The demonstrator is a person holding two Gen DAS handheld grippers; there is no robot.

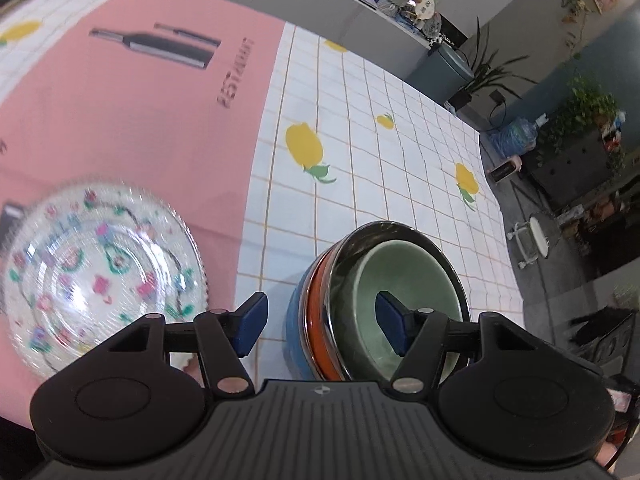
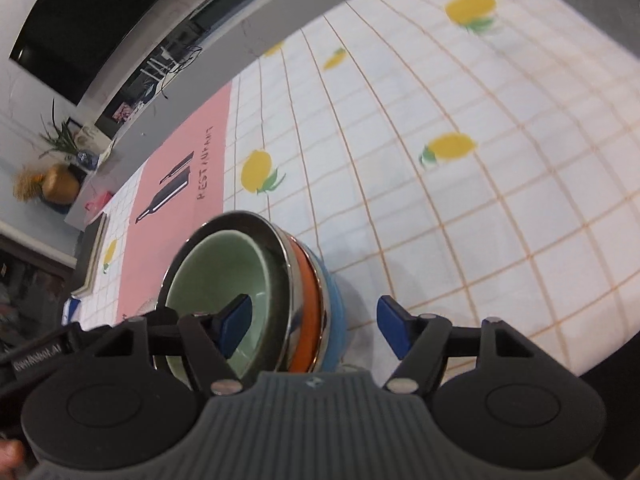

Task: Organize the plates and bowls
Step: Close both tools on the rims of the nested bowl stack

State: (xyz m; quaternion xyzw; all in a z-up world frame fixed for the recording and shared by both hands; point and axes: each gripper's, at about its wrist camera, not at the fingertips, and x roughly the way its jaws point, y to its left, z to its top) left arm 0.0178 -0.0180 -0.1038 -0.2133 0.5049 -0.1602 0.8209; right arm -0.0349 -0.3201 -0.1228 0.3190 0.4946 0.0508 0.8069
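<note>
A nested stack of bowls [image 1: 320,280] stands on the checked cloth: a blue one at the bottom, then orange, then steel, with a pale green bowl [image 1: 384,276] innermost. My left gripper [image 1: 322,324] is open and straddles the stack's left wall, one blue pad outside and the other over the green bowl. In the right wrist view the same stack [image 2: 308,280] has my right gripper [image 2: 314,326] open astride its right wall, with its left pad inside the green bowl [image 2: 224,268]. No pad visibly presses on a bowl. A stack of flowered glass plates [image 1: 100,276] lies to the left.
The glass plates rest on a pink placemat [image 1: 140,112] printed with bottles. A white lemon-print tablecloth [image 2: 460,200] spreads to the right. The table's far edge [image 1: 492,184] drops to a floor with plants and a stool. A fingertip [image 2: 8,454] shows at the lower left.
</note>
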